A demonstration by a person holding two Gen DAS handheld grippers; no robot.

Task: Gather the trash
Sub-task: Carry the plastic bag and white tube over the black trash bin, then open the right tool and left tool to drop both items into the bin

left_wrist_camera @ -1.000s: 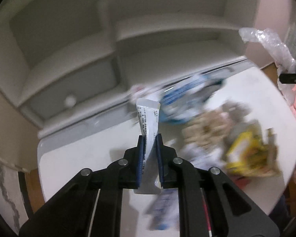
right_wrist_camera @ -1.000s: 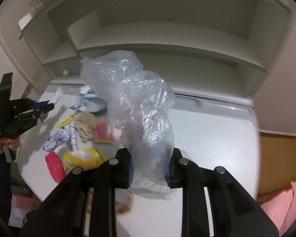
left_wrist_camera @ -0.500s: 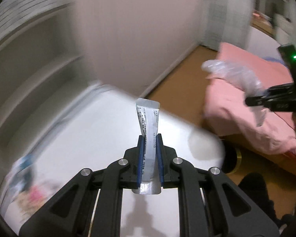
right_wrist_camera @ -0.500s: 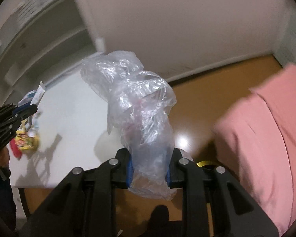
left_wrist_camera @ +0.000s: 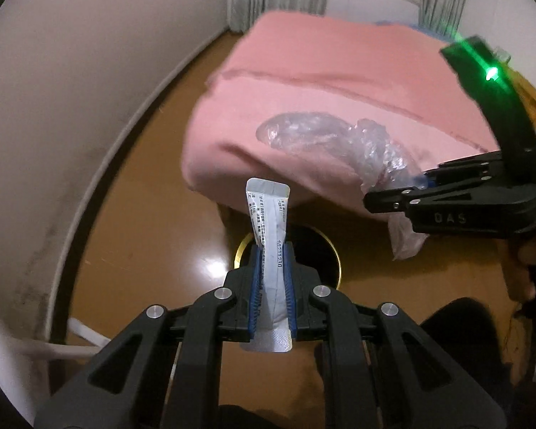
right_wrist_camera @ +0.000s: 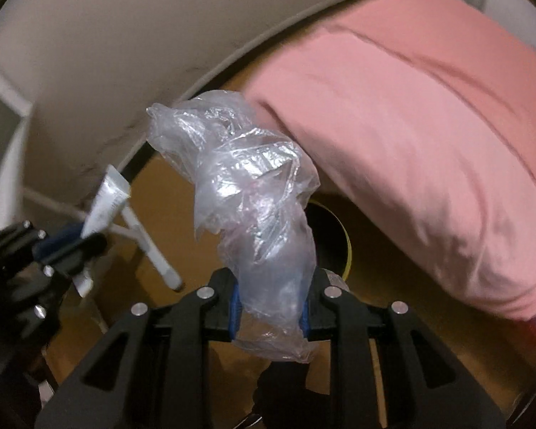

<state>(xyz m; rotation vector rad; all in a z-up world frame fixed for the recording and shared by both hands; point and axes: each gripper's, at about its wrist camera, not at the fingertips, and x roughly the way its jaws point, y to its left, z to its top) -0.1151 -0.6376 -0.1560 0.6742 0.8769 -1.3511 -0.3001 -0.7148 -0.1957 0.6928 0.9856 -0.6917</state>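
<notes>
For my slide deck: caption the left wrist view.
Left gripper clamps a white sachet above a gold-rimmed bin; right gripper holds crumpled clear plastic beside a pink bed.

A narrow silver-white stick sachet (left_wrist_camera: 268,228) with dark print stands upright, pinched low between the blue pads of the left tongs (left_wrist_camera: 271,286), its sealed flat top leaning slightly toward 11 o'clock. A crumpled clear plastic bag (right_wrist_camera: 253,196) is clamped in the right tongs (right_wrist_camera: 269,312), billowing up toward 11 o'clock. Below both sits a round dark bin with a gold rim (left_wrist_camera: 330,246) on the wooden floor.
</notes>
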